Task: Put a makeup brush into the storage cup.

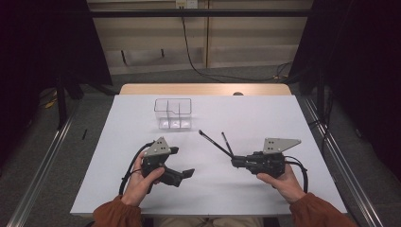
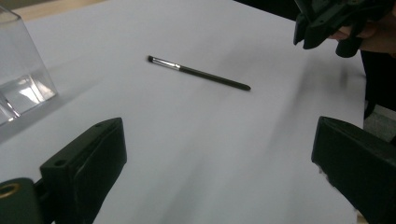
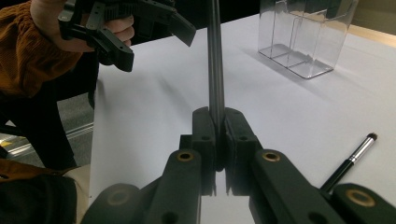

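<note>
My right gripper [image 1: 233, 162] [image 3: 219, 116] is shut on the handle of a thin dark makeup brush [image 1: 215, 144] [image 3: 215, 56], which sticks out past the jaws toward the table's middle. A second brush [image 1: 227, 142] [image 2: 198, 72] [image 3: 351, 158] with a silver ferrule lies flat on the white table [image 1: 265, 113] just beyond the right gripper. On the left side, my left gripper [image 1: 183, 161] [image 2: 219, 154] is held just above the table, jaws wide open with nothing between them. A clear plastic divided organizer [image 1: 173, 113] [image 3: 306, 37] [image 2: 18, 74] stands behind both.
A bare wooden strip [image 1: 203, 89] runs along the table's far edge. Past the table are grey floor and a black cable [image 1: 198, 66]. Metal rails [image 1: 42, 165] flank both sides. White tabletop lies between the two grippers.
</note>
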Tool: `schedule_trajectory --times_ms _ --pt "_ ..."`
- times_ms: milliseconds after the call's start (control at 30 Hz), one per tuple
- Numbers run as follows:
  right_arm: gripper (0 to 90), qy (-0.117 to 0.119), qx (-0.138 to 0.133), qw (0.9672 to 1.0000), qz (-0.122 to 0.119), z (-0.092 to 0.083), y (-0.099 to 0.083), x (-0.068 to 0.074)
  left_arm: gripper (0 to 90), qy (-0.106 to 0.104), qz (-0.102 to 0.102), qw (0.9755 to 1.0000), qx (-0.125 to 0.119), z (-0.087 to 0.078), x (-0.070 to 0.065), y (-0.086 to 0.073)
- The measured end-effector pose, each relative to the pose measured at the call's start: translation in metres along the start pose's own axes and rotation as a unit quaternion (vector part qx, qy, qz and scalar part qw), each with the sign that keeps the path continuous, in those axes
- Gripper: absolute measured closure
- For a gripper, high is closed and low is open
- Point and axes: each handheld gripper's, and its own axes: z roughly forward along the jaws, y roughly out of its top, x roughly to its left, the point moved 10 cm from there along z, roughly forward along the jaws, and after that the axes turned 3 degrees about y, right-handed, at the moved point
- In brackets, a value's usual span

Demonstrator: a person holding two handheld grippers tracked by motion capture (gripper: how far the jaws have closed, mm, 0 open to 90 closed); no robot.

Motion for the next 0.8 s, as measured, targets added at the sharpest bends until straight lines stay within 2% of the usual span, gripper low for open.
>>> schedule_trajectory --times_ms 433,500,800 --pt "84.5 0.001 -0.009 0.9999 -0.006 -0.001 0.005 0.002 5.4 -0.015 0.008 0.9989 -0.043 0.010 -0.014 0.024" --pt "84.5 0.001 -0.010 0.9999 -0.006 -0.001 0.006 0.002 5.4 -0.009 0.021 0.9986 -0.048 0.012 -0.015 0.027" --pt "84.4 0.000 -0.014 0.9999 -0.007 -0.002 0.008 0.002 5.5 -0.027 0.016 0.9971 -0.069 0.018 -0.023 0.038"
